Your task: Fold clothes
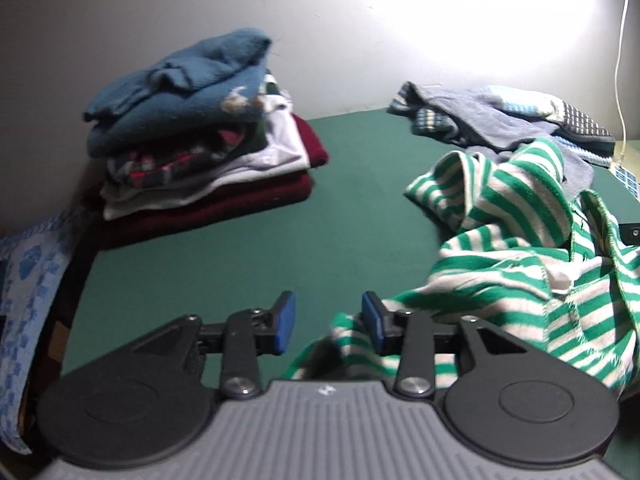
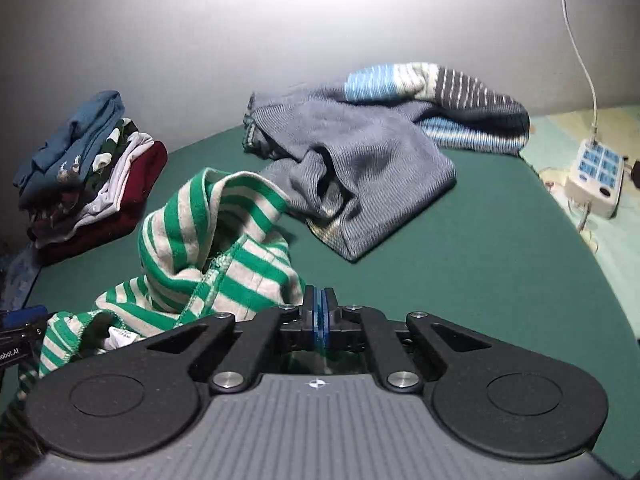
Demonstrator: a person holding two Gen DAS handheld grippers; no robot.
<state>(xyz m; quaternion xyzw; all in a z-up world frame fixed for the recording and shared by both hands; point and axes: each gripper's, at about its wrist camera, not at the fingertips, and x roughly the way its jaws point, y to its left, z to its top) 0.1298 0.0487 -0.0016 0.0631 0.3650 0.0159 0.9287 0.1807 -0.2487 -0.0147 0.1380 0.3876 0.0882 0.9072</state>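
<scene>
A crumpled green-and-white striped garment (image 1: pixel 500 240) lies on the green tabletop (image 1: pixel 320 208), to the right in the left wrist view. My left gripper (image 1: pixel 329 322) is open just above the table; the garment's hem lies under and beside its right pad, and nothing is pinched. In the right wrist view the striped garment (image 2: pixel 224 248) is heaped left of centre. My right gripper (image 2: pixel 319 312) has its blue pads together; the cloth's edge touches the outside of its left finger, and I see no cloth between the pads. A blue fingertip (image 2: pixel 24 314) of the left gripper shows at the far left.
A stack of folded clothes (image 1: pixel 200 132), topped by a blue sweater, stands at the back left (image 2: pixel 88 172). A loose grey-blue sweater with striped sleeves (image 2: pixel 360 160) lies at the back. A white power strip (image 2: pixel 596 180) with its cable sits off the table's right edge. Blue patterned cloth (image 1: pixel 28 280) hangs left.
</scene>
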